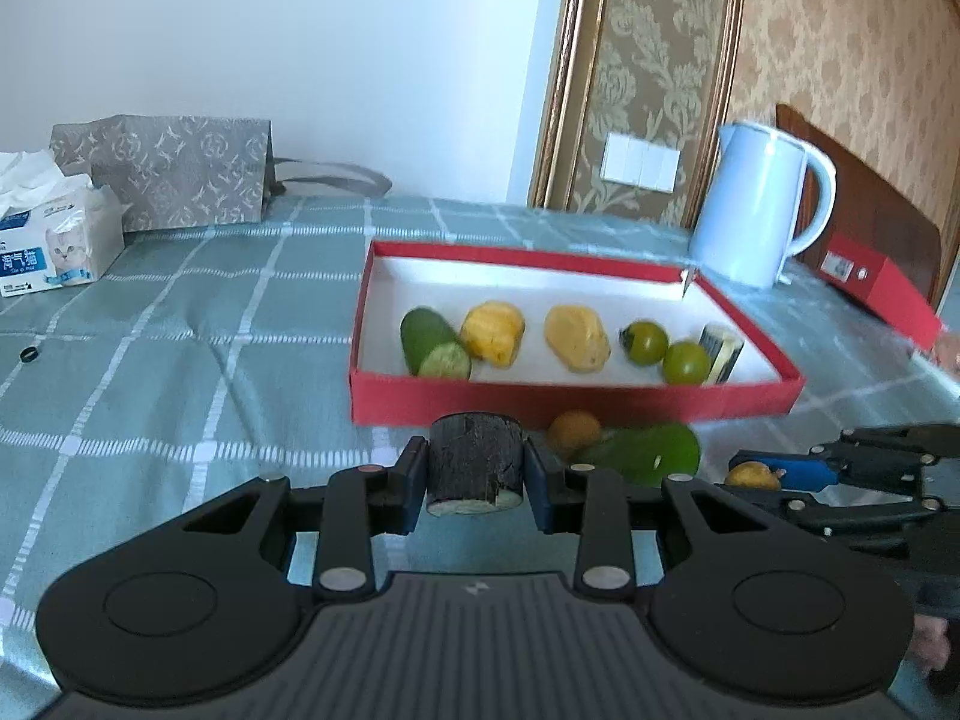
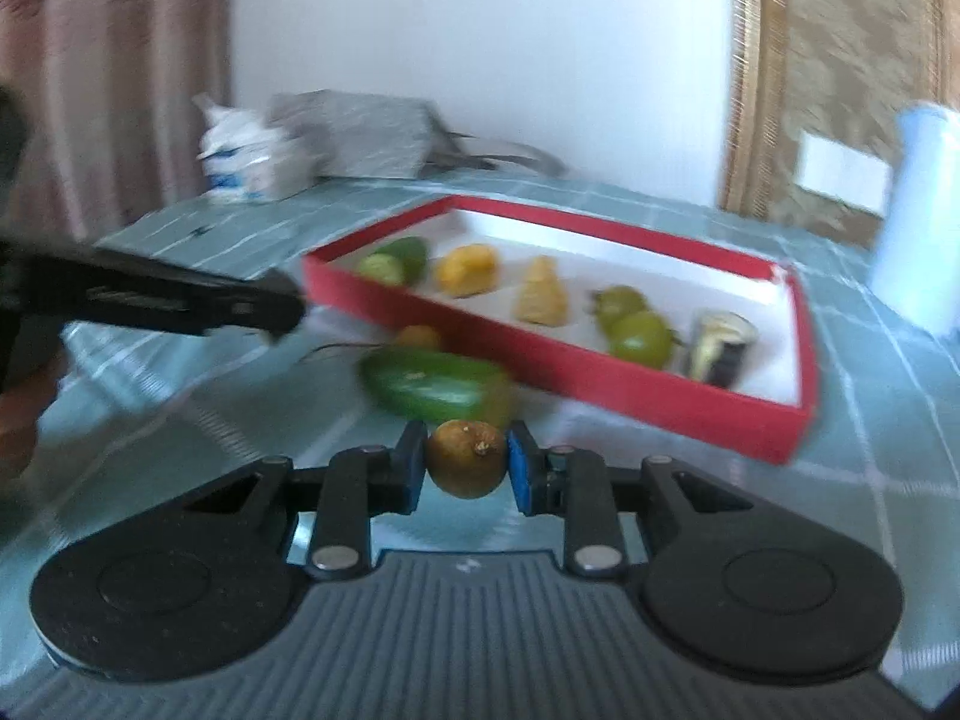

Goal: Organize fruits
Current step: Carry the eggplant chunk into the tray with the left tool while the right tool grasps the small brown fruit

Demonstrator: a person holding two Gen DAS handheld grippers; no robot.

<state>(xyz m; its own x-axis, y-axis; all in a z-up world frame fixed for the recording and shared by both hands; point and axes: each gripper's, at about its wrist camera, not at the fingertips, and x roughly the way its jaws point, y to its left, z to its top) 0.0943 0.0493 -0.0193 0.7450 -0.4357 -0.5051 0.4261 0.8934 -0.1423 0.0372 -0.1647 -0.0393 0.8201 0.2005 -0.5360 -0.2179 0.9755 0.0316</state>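
Holding a small round brown fruit by its middle just above the green checked desk, the right hand-held gripper should squeeze softly because it looks light and squishy, while the left hand-held gripper grips a dark stiff chunk.

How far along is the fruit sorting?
Done: the red tray with white lining holds seven pieces in a row, from a cut green fruit to a dark-skinned chunk.
In hand: left hand-held gripper clamps a dark cylindrical chunk; right hand-held gripper clamps a small brown round fruit.
Left: a large green fruit and a small orange-brown fruit on the checked cloth.
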